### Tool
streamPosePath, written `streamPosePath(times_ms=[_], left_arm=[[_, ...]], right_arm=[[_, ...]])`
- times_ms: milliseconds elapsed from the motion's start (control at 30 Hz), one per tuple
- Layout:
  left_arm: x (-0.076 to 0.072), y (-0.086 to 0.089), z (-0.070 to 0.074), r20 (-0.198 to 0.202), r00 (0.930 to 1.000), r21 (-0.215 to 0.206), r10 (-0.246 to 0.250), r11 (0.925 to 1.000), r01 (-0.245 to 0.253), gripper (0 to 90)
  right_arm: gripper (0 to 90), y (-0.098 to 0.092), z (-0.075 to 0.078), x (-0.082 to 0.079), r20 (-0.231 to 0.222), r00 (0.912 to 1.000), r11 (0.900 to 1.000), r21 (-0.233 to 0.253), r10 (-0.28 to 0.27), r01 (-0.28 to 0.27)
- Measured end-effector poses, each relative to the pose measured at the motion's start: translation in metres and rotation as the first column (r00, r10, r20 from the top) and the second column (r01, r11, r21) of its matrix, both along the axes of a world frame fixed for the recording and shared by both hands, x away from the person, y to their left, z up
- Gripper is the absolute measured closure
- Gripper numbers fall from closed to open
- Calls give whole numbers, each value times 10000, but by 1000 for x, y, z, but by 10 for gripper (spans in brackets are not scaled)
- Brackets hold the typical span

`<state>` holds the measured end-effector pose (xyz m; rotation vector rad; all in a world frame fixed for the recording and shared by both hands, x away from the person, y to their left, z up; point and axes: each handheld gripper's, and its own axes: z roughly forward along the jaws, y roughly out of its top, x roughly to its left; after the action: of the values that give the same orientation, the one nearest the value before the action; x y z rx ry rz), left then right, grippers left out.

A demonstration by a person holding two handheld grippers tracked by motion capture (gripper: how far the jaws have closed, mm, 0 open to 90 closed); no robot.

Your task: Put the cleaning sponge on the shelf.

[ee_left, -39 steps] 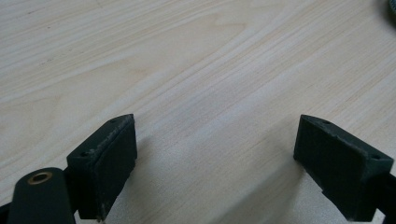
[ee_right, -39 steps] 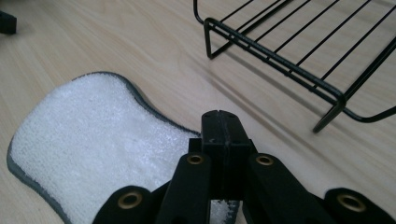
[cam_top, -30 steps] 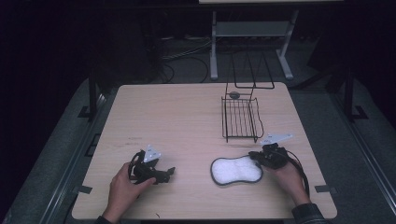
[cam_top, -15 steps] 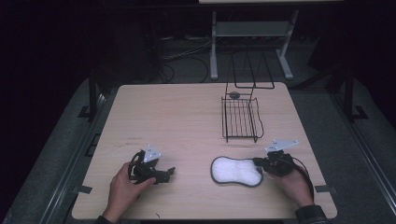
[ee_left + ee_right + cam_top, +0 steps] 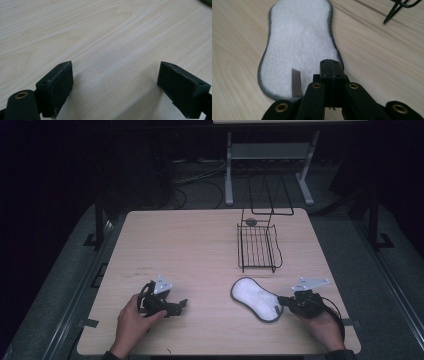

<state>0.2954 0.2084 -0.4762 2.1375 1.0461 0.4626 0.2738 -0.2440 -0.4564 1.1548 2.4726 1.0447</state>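
White pad (image 5: 256, 298): flat, near side of wire rack (image 5: 258, 247). Right gripper (image 5: 280, 308) jaws closed, apparently pinching its edge; lift likely next. Left gripper (image 5: 181, 305) spread, empty.

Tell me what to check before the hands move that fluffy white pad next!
1. Right tool shut at the near end of the white pad: ok.
2. Pad's edge truly pinched between its jaws: cannot tell, the jaws hide it.
3. Left tool open with bare table between its jaws: ok.
4. Pad lying flat, not bunched: ok.
5. Wire rack set apart from the pad: ok.
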Motion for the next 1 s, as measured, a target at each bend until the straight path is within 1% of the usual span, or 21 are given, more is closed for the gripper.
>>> streamPosePath(times_ms=[233,267,333,367,400,433,467,500,533,567,600,633,667,700,733,833,867,900,933,967,1000], left_arm=[[0,0,0,-2,10000,-4,5,10000,-5,125],[0,0,0,-2,10000,-1,4,10000,-4,125],[0,0,0,-2,10000,2,-2,10000,2,125],[0,0,0,-1,10000,1,-2,10000,2,125],[0,0,0,-4,10000,11,-7,10000,7,125],[0,0,0,-4,10000,11,-7,10000,7,125],[0,0,0,-9,10000,23,-19,10000,19,125],[0,0,0,-9,10000,26,-20,10000,20,125],[0,0,0,-9,10000,26,-20,10000,20,125],[0,0,0,-10,10000,20,-14,10000,14,125],[0,0,0,-7,10000,25,-19,10000,19,124],[0,0,0,-7,10000,25,-19,10000,19,124],[0,0,0,-6,10000,26,-23,10000,23,125],[0,0,0,-6,10000,26,-23,10000,23,125],[0,0,0,-7,10000,14,-10,10000,10,125],[0,0,0,-7,10000,27,-23,10000,23,125],[0,0,0,-8,10000,23,-19,10000,19,124],[0,0,0,-9,10000,24,-20,10000,20,125],[0,0,0,-9,10000,24,-20,10000,20,125],[0,0,0,-8,10000,13,-9,10000,9,125],[0,0,0,-5,10000,13,-14,10000,14,124]], right_arm=[[899,-3,0,-6,-60,10000,10000,41,-30,30],[898,-4,2,-7,62,9999,9997,200,-127,126],[897,-5,4,-7,69,9998,9993,329,-196,194],[872,-5,6,-7,164,9995,9986,447,-280,273],[793,-6,9,-4,265,9992,9981,542,-301,286],[761,-7,10,-2,278,9990,9978,565,-350,334],[696,-7,12,0,247,9989,9970,676,-389,372],[658,-7,13,2,190,9989,9963,751,-439,423],[658,-7,13,2,190,9989,9963,751,-439,423],[618,-6,14,4,157,9989,9960,793,-438,424],[514,-5,16,8,107,9988,9952,853,-479,469],[514,-5,16,8,107,9988,9952,853,-479,469],[424,-2,18,12,36,9987,9946,912,-506,501],[424,-2,18,12,36,9987,9946,912,-506,501],[350,2,20,16,-43,9987,9941,950,-515,516],[258,9,22,22,-98,9987,9946,908,-492,499],[243,14,22,24,-85,9992,9959,808,-395,400],[227,16,23,25,-201,9991,9964,760,-364,378],[202,21,23,27,-151,9996,9973,698,-223,233],[202,21,23,27,-151,9996,9973,698,-223,233],[180,29,22,32,-240,9997,9982,583,-86,100]])
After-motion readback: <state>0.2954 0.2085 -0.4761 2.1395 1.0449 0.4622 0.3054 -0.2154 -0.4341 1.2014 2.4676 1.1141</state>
